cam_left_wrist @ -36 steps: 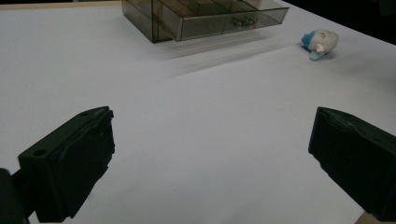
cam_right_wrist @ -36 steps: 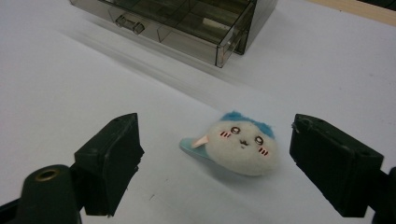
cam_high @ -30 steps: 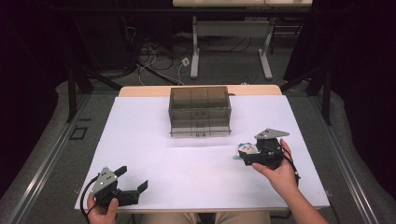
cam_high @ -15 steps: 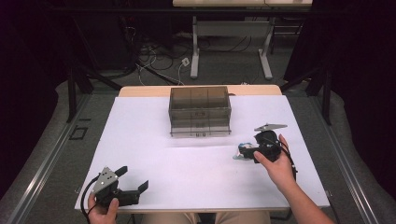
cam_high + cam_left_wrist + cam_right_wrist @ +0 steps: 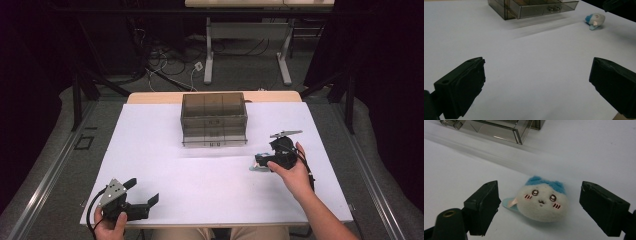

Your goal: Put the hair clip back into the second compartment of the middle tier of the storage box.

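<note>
A small plush toy (image 5: 543, 201) with a white face and blue ears lies on the white table (image 5: 210, 170), right of the middle. It has a pale blue tag at its side. My right gripper (image 5: 541, 195) is open, one jaw on each side of the plush, neither touching it. In the high view the right gripper (image 5: 261, 161) points left at the plush (image 5: 257, 166), which it partly hides. My left gripper (image 5: 141, 191) is open and holds nothing near the table's front left edge. Its own view shows the left gripper (image 5: 536, 82) and, far off, the plush (image 5: 595, 21).
A smoked clear drawer box (image 5: 214, 120) stands at the back middle of the table, its drawer fronts facing me; the box (image 5: 534, 8) is closed. Table legs and cables lie beyond the far edge. The table's front edge runs just below the left hand.
The right hand has tipped its gripper so the grey plate now stands edge-on, and its jaws have come down on either side of the plush. The left gripper has not moved.
</note>
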{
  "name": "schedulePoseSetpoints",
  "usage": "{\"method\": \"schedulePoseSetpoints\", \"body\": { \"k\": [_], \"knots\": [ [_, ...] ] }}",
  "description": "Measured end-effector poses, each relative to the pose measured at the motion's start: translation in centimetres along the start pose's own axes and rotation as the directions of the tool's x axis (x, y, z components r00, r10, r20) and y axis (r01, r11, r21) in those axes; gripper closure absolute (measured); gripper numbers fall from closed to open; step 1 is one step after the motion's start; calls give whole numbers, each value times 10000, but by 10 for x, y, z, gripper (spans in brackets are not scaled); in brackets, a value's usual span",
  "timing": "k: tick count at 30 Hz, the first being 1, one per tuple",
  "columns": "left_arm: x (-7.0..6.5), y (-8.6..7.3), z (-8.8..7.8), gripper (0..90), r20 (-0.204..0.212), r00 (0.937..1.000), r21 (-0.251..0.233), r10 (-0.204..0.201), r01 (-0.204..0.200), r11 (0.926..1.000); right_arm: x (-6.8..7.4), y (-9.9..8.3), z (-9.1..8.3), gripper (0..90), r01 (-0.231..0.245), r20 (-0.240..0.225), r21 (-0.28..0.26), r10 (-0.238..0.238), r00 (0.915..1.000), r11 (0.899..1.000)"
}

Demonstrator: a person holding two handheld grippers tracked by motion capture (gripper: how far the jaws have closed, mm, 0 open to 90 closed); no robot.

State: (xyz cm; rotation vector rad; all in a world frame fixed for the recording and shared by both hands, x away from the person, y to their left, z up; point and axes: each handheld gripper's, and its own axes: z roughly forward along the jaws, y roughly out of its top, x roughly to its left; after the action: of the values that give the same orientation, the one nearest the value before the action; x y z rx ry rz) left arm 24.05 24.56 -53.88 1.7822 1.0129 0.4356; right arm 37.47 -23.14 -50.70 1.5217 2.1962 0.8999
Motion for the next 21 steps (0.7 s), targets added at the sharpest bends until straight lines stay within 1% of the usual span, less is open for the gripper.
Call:
{"method": "schedulePoseSetpoints", "body": {
  "k": [1, 6, 9, 10, 11, 12, 21],
  "knots": [
    [0, 0, 0, 6, 8, 10000, -4, -23, 23, 10000, 0, 0, 1, 159, -80, 34, 105, 80, 10000, 9999],
    [1, 0, 0, 6, -6, 10000, 23, -7, 7, 10000, 0, 2, 6, 160, -170, -3, 195, 170, 9999, 9997],
    [0, 0, 0, 7, 9, 10000, 27, -59, 59, 10000, 0, 2, 8, 159, -174, 8, 279, 174, 9998, 9995],
    [1, 0, 0, 7, -15, 10000, 35, -19, 19, 10000, 0, 2, 9, 159, -213, 60, 351, 211, 9998, 9992],
    [1, 0, 0, 7, 6, 10000, 33, -52, 52, 10000, 0, 2, 10, 160, -178, 30, 400, 177, 9998, 9990],
    [1, 0, 0, 7, -12, 10000, 32, -62, 62, 10000, 0, 2, 13, 160, -240, 65, 501, 237, 9997, 9985],
    [1, -1, 1, 8, 12, 9999, 40, -112, 112, 9999, -1, 2, 20, 161, -250, 117, 783, 242, 9996, 9966]
  ]
}}
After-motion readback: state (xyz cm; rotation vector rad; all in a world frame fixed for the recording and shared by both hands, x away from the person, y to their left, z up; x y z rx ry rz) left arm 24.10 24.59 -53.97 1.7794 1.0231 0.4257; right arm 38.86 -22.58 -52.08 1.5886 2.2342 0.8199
